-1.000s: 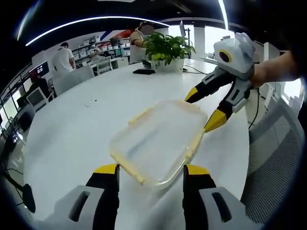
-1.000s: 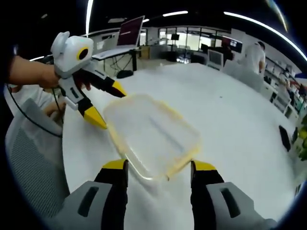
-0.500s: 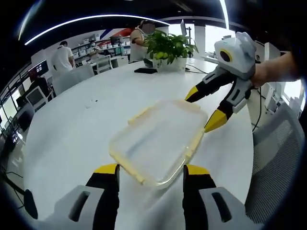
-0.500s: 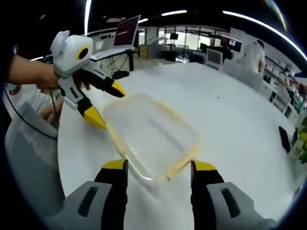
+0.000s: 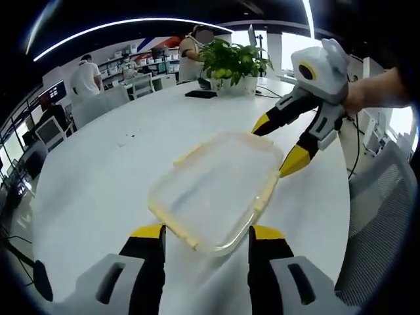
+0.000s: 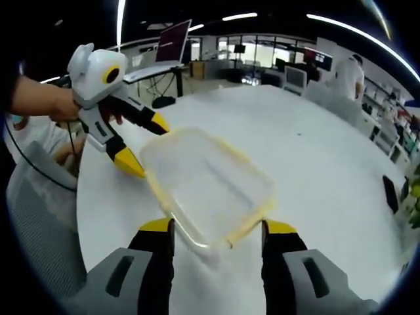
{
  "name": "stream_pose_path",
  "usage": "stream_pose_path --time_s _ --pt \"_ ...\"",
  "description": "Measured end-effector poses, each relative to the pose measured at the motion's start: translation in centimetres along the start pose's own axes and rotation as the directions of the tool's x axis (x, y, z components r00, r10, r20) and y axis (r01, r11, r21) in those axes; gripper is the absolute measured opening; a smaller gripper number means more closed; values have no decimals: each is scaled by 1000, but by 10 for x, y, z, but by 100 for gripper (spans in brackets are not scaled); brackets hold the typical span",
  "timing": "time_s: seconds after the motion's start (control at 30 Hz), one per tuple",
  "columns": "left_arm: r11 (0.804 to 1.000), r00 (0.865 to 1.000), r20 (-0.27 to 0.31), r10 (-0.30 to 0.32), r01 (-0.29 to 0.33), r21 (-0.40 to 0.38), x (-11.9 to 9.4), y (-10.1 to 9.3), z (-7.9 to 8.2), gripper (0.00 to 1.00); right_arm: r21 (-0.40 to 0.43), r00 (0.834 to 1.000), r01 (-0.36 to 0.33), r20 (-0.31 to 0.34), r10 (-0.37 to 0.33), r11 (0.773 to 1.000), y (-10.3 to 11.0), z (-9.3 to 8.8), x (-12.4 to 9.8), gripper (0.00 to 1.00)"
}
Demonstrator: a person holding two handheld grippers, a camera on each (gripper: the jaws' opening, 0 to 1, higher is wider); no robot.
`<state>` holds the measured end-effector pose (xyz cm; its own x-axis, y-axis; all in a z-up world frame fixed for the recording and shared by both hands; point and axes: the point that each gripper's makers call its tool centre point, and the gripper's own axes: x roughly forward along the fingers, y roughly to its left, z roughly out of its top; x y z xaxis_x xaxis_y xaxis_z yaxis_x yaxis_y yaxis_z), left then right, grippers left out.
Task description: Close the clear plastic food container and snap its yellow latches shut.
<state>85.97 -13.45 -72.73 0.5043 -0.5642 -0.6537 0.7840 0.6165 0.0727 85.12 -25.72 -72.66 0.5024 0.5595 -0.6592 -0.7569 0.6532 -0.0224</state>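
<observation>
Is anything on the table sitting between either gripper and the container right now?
Nothing visible does. The clear container lies on bare white table, with the left gripper open at one end and the right gripper open at the opposite end.

1. I count one clear food container (image 5: 216,191) with its lid on, lying on one white table (image 5: 98,190).
2. I see two grippers: the left gripper (image 5: 205,237) and the right gripper (image 6: 216,233).
3. One potted plant (image 5: 233,63) stands at the far edge.
4. One dark flat device (image 5: 201,94) lies beside it.
</observation>
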Motion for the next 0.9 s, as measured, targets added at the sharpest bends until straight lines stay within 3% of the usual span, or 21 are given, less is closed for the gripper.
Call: stream_pose_path --time_s 0.47,0.9 --pt "1000 999 31 16 -15 -15 -10 2 4 50 -31 1000 26 14 -26 999 6 -4 -13 56" --pt "999 997 75 22 -20 -30 -34 -7 1 60 -2 994 54 92 -53 999 17 -8 -42 63"
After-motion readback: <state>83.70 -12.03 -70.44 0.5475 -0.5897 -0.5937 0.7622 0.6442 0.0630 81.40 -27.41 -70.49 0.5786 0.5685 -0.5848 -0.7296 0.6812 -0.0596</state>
